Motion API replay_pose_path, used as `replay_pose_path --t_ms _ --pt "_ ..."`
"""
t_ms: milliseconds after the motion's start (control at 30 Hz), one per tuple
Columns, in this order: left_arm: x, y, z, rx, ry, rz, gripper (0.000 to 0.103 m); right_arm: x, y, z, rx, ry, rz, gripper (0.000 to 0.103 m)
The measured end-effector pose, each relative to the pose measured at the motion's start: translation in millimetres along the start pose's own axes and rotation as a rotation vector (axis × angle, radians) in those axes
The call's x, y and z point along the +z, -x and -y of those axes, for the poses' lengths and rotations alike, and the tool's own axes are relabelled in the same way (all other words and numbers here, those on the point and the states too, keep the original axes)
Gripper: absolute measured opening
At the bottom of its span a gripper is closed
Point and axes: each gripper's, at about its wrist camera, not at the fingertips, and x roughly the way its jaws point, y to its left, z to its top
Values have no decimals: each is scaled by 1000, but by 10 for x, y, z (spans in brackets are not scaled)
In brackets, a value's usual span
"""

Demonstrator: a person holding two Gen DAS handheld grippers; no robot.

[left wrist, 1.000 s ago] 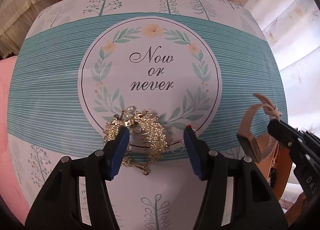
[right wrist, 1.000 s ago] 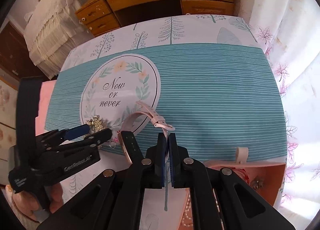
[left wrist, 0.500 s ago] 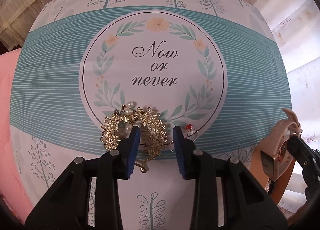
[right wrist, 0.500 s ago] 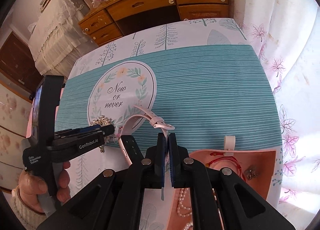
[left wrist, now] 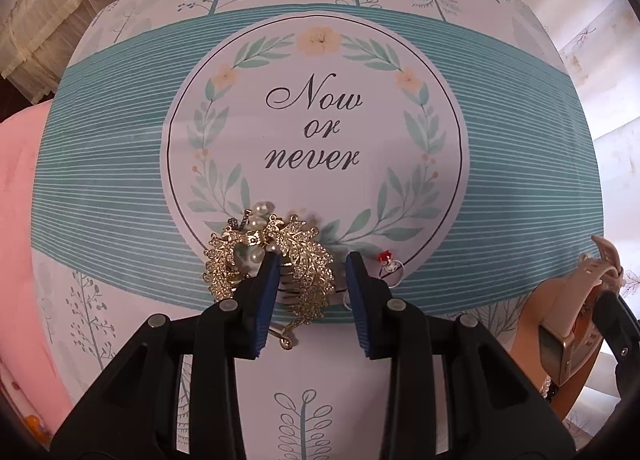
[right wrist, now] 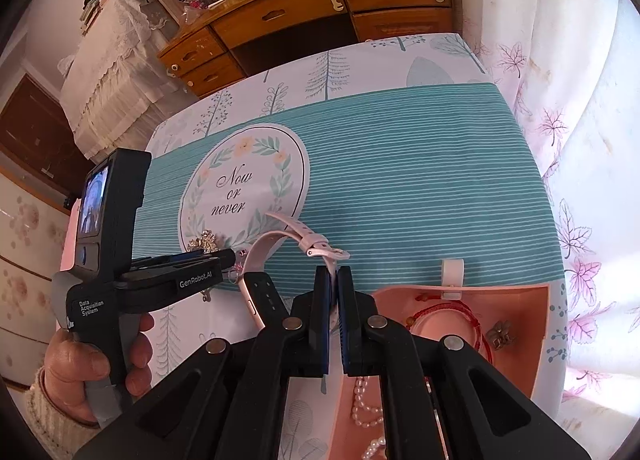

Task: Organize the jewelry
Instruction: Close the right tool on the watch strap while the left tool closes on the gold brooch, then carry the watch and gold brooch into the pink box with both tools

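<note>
Tablecloth; hair comb half-hidden between tongs

"Now or never" on tablecloth, "GenRobot.AI" on left tool

Home bedroom (wooden dresser, floral curtains).

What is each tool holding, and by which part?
Right tool grips the pink watch by its strap near the buckle. Left tool straddles the gold hairpiece, holding nothing.
</note>
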Motion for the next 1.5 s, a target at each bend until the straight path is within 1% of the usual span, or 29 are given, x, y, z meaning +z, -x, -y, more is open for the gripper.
replay_pose_path --t_ms 33,200,300,367,500,667,800,933,1067,1133,1267,1367,1500 --pt "-9 11 2 -2 6 5 23 -10 12 3 3 -1 1 4" --pt "-110 89 -22 -13 3 21 23 -58 113 28 17 -3 15 4" --pt "-185 240 -52 -30 -6 45 23 -103 226 61 31 -3 27 4" --pt "-242 384 -36 -38 -36 66 23 -147 354 88 34 3 44 4" --pt "-427 766 74 -69 -130 118 23 -256 613 172 33 10 73 4" --pt "-743 1358 305 -137 -254 182 23 -461 972 429 13 -22 109 4" --pt "-1031 1757 622 -211 -350 229 23 -666 1135 679 -19 -56 116 4" --pt "-1274 2022 1021 -290 -432 252 23 -950 1118 948 -49 -105 82 4" --pt "-1415 2048 1384 -333 -484 263 23 -1264 1008 1176 -45 -165 39 4" --pt "-1454 1974 1542 -373 -490 242 23 -1395 950 1237 -35 -180 23 4" --pt "-1503 1739 1795 -396 -499 221 23 -1610 877 1316 -15 -208 11 4" --pt "-1447 1498 1901 -407 -483 183 23 -1667 809 1327 -8 -220 11 4" --pt "-1273 1183 1910 -408 -455 152 23 -1642 672 1228 -26 -208 5 4"
